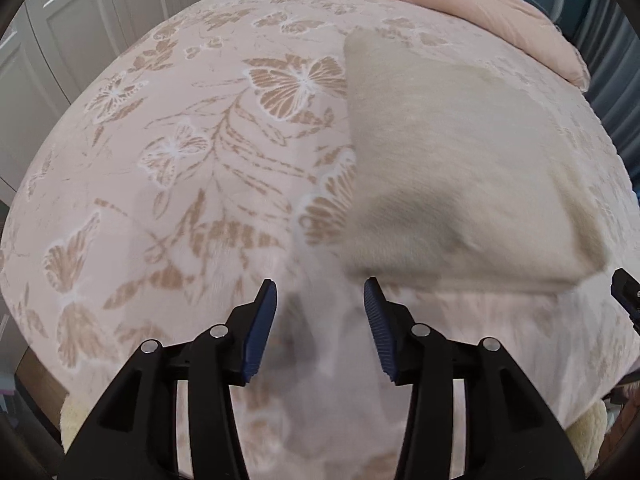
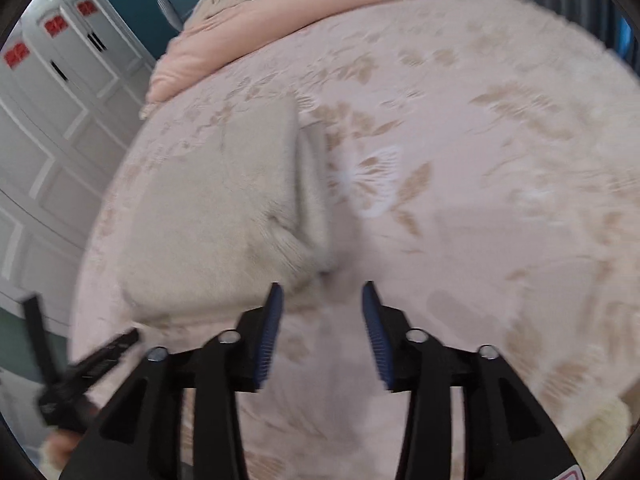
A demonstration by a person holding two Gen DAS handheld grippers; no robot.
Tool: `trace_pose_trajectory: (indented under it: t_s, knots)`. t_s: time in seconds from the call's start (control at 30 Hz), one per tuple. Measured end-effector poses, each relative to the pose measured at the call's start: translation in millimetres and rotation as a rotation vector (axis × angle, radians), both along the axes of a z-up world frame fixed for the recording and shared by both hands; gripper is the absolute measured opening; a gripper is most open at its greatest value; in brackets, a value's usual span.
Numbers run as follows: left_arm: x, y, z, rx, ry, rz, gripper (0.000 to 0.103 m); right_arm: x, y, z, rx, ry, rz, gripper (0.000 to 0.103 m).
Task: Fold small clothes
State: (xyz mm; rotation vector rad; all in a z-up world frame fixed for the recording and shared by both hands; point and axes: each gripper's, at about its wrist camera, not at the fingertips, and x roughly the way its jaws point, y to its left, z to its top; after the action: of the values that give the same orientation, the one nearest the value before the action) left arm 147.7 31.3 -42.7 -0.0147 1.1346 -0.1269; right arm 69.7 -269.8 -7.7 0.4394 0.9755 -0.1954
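A beige folded garment point(image 1: 452, 168) lies flat on the pink butterfly-patterned bedspread point(image 1: 180, 160). In the left wrist view it lies ahead and to the right of my left gripper point(image 1: 320, 288), which is open and empty just short of its near edge. In the right wrist view the garment point(image 2: 216, 216) lies ahead and to the left of my right gripper point(image 2: 322, 292), which is open and empty near its lower right corner. The left gripper shows at the lower left of the right wrist view point(image 2: 92, 364); the right gripper's tip shows at the right edge of the left wrist view point(image 1: 626, 292).
A pink duvet point(image 1: 460, 4) is bunched along the far edge of the bed, also seen in the right wrist view point(image 2: 280, 12). White wardrobe doors point(image 2: 52, 112) stand to the left. The bedspread's front edge hangs over a cream fleece layer point(image 1: 76, 420).
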Motion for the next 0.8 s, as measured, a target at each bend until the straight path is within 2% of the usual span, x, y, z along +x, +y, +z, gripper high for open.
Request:
trace_pose_trajectory:
  t_s: [0.17,0.23,0.3,0.37,0.43,0.6,0.8]
  knots:
    - [-35.6,-10.7,20.3,0.016,-0.049,-0.026,0.067,-39.0,35.6,8.6,-0.141,-0.029,-0.004,0.065]
    - [-50.0,-18.4,26.9,0.047,-0.079,-0.045,0.075,-52.1,46.2,8.3,-0.155,-0.036,-0.003,0.071]
    - [-63.1,-25.7,31.6,0.065,-0.107,-0.071,0.079,-60.7,53.5,7.2,-0.158,-0.032,-0.007,0.073]
    - [-72.5,-31.2,33.9,0.081,-0.128,-0.085,0.087,-69.1,59.4,6.0,-0.164,-0.028,-0.017,0.074]
    - [-83.2,-36.3,36.2,0.095,-0.151,-0.091,0.088,-78.4,63.1,3.4,-0.173,-0.026,-0.029,0.078]
    - [-105.0,-44.6,34.1,0.124,-0.177,-0.099,0.089,-97.7,70.1,1.2,-0.209,-0.034,-0.031,0.08]
    - [-124.0,-42.7,26.7,0.11,-0.195,-0.07,0.089,-114.1,79.7,-6.6,-0.24,-0.045,-0.012,0.084]
